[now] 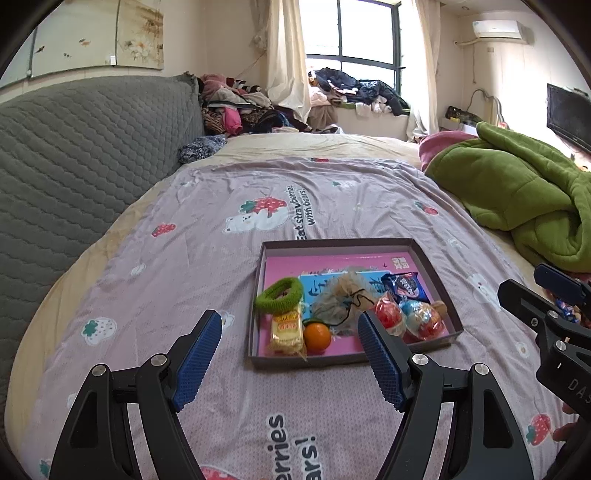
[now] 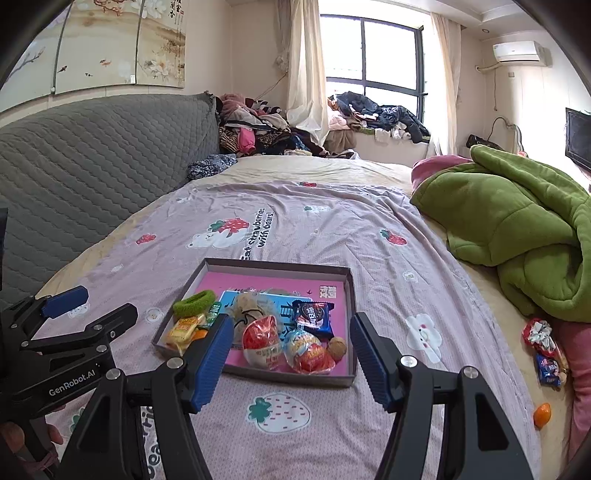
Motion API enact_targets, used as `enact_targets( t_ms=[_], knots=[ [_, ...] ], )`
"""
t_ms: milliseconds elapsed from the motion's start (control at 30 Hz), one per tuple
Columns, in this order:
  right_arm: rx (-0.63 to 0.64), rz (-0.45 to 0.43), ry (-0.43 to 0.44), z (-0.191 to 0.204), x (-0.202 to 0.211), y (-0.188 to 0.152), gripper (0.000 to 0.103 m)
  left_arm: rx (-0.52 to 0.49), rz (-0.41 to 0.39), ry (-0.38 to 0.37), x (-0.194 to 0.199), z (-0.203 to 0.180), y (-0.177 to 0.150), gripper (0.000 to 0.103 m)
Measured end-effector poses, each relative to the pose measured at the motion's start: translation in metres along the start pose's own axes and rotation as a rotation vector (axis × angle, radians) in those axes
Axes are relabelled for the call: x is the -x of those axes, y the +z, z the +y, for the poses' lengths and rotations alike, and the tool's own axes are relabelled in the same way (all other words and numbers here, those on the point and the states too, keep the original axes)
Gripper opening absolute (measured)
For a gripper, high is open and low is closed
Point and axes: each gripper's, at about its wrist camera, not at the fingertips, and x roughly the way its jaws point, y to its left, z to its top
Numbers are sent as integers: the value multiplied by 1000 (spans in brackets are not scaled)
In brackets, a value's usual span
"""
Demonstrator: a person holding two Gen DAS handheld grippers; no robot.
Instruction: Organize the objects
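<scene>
Bedroom scene: a bed with a lilac strawberry-print sheet (image 1: 229, 369) carries a shallow tray (image 2: 349, 291) with a pink floor, lying flat near the grippers. Inside the tray, from its left side: a green hair tie (image 1: 279, 292), a yellow snack pack (image 1: 286, 332), an orange (image 1: 317, 336), a fluffy beige piece (image 1: 338, 295), two foil-wrapped eggs, one red (image 2: 263, 341) and one blue and red (image 2: 308, 350), a dark cookie packet (image 2: 313, 314) and a walnut (image 2: 337, 346); all lie close together, several touching. Left gripper (image 1: 290, 356) hangs above the sheet just short of the tray, jaws wide apart with nothing between them; its right finger overlaps the tray's near edge in the left wrist view. Right gripper (image 2: 291, 354) likewise hangs before the tray, jaws well parted and empty, its left finger covering part of the orange. At the bed's right edge, well apart from the tray, lie loose wrapped sweets (image 2: 545, 354) and a second orange (image 2: 542, 415), beside a green blanket (image 2: 517, 229). Grey quilted headboard (image 1: 81, 147) borders the left; clothes are heaped below the window (image 1: 354, 33).
</scene>
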Motion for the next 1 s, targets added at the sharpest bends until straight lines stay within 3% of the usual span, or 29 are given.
enact_targets(
  t_ms=[567,1000],
  knots=[
    [-5,22,-5,1,22,-31,65,25,36,28,16,2,-34,77],
    [-6,35,-14,-7,29,-57,65,32,51,-5,20,4,-67,77]
  ],
)
